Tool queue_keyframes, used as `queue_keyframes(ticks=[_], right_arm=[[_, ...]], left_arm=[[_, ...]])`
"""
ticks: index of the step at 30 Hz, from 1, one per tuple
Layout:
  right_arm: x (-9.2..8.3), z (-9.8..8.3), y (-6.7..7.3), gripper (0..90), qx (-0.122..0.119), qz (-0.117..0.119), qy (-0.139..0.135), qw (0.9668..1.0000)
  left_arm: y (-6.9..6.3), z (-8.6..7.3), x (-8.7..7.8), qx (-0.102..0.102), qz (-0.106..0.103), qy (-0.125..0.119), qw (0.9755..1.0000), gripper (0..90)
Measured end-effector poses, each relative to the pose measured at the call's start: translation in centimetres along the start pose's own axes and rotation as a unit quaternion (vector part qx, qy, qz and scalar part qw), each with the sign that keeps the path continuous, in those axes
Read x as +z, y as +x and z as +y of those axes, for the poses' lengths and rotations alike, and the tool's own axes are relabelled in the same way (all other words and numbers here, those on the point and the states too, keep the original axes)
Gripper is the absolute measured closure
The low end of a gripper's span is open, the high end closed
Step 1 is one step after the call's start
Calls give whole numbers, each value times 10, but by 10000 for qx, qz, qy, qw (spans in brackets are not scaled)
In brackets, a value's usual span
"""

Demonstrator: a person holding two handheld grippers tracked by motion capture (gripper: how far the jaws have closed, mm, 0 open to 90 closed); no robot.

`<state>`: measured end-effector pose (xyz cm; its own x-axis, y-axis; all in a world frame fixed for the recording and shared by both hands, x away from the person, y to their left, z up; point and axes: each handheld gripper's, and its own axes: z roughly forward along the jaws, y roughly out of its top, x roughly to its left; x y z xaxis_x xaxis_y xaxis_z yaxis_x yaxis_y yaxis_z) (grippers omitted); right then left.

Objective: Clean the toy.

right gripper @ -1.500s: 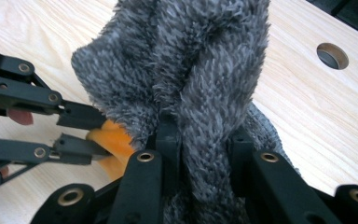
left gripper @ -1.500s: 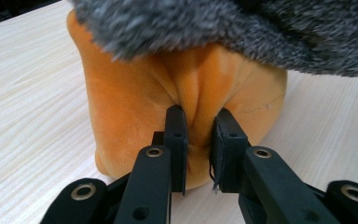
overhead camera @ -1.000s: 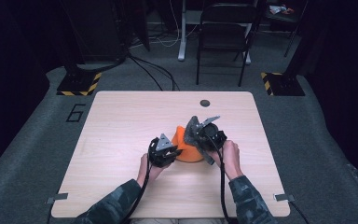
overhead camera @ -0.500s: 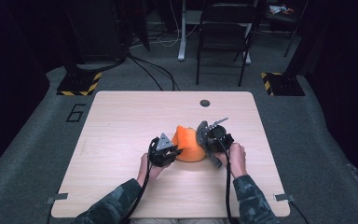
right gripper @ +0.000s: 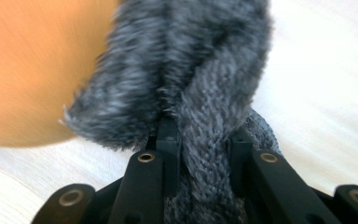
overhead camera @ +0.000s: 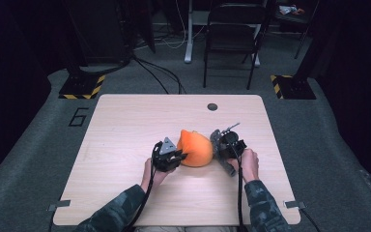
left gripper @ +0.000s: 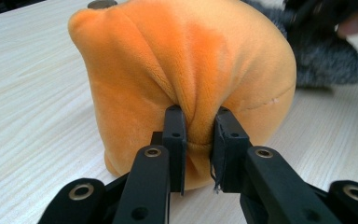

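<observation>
Table: pale wood (overhead camera: 125, 145), dark room behind.
Orange plush (overhead camera: 195, 149): mid-table, left gripper (overhead camera: 176, 157) pinching a fold.
Grey furry cuff (right gripper: 177, 84): clamped by right gripper (overhead camera: 218, 145).
Change: right hand has sunk toward the table, cuff pulled down; turning-out seems underway.

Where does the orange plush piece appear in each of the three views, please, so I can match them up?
High view: the orange plush piece sits at table centre, between both tools.
Left gripper view: it takes up the upper middle, a fold pinched by the left tool.
Right gripper view: a blurred orange patch at upper left.
Shared landmark: the grey furry fabric beside it, also at the left gripper view's top right.
</observation>
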<state>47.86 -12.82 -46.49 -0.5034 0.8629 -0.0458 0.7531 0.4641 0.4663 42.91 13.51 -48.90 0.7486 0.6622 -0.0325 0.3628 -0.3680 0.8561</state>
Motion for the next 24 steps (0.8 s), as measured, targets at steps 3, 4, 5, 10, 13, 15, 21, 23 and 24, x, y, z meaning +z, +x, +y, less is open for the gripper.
queue_keyframes(ticks=[3,4,5,10,13,15,21,23,24], right_arm=[[-19,6,-1,734,107,50,-334,9994],[-26,9,1,733,104,46,-454,9989],[-31,11,2,733,25,82,-549,9985],[-63,27,41,732,-472,271,-1286,9902],[-68,35,68,730,-897,188,-1425,9855],[-64,38,79,729,-1069,105,-1360,9849],[-49,37,82,729,-1180,-171,-1147,9862],[-47,33,67,729,-1022,-26,-1074,9889],[-46,31,62,729,-888,87,-1071,9902]], left_arm=[[-1,-1,0,17,11,-1,10000,776],[-2,-1,-1,62,19,18,10000,775],[-3,0,-1,91,61,3,9999,776],[-10,1,1,268,106,25,9996,775],[-15,1,0,385,115,53,9992,776],[-16,0,0,408,157,26,9990,776],[-15,0,0,396,92,66,9992,776],[-12,-1,1,351,91,16,9993,776],[-11,0,0,336,46,48,9994,776]])
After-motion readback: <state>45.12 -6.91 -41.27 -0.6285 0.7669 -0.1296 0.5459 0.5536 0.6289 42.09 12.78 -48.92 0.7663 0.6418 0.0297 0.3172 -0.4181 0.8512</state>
